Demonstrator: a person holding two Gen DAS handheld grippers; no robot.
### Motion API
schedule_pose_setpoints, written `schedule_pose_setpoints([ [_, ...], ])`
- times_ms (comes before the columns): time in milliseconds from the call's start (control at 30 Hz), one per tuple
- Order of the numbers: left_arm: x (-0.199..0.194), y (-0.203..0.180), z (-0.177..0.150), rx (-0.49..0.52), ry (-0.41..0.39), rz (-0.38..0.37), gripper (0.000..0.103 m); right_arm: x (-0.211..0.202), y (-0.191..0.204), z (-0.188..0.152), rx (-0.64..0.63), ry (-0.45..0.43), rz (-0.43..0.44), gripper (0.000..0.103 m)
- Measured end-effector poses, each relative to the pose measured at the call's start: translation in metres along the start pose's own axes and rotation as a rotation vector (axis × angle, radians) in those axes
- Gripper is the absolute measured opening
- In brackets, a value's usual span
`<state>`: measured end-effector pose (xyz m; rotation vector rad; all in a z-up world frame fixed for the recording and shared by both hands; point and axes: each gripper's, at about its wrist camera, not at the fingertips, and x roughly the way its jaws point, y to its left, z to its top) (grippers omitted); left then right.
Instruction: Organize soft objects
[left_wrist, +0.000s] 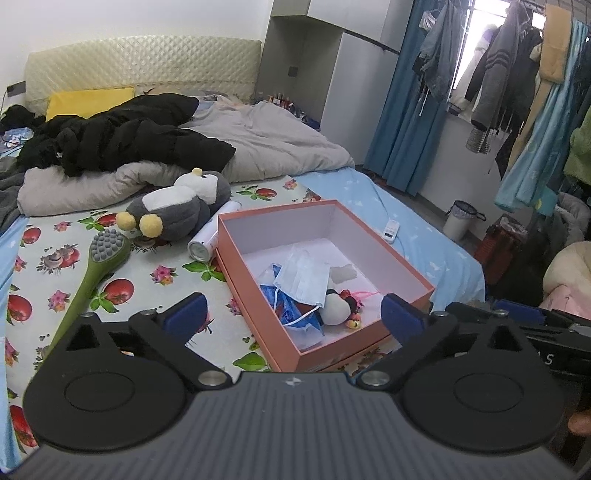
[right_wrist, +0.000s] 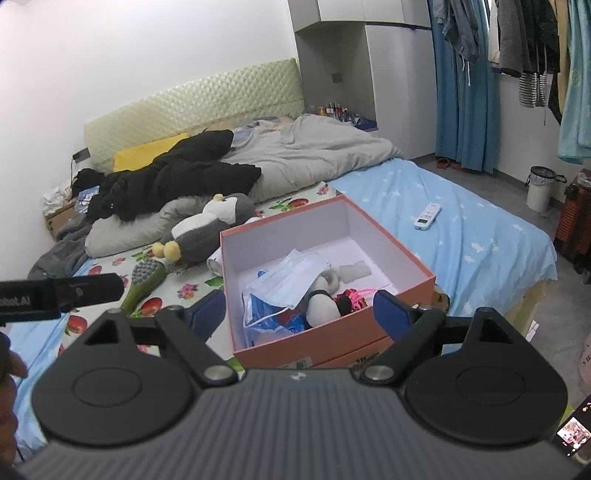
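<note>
Your left gripper (left_wrist: 293, 314) and right gripper (right_wrist: 299, 314) both hang wide apart, holding nothing. Small soft things already sit in the pink box (left_wrist: 397, 254). The big penguin toy (left_wrist: 177, 206) waits beside it on the bed.

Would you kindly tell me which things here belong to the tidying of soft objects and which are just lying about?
Belongs to the job:
plush penguin
pink box
face mask
small plush toy

Just lying about:
green brush
spray can
remote control
black jacket
</note>
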<state>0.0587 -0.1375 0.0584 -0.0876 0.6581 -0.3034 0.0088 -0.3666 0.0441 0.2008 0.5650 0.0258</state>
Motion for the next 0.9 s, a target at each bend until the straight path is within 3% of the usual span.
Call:
schedule_pose_setpoints([
  [900,-0.0011,-0.0026,0.0021,0.004,0.012,0.023,0.103,0.0018,-0.0006,-0.0018,0.0,0.011,0.012,0.089],
])
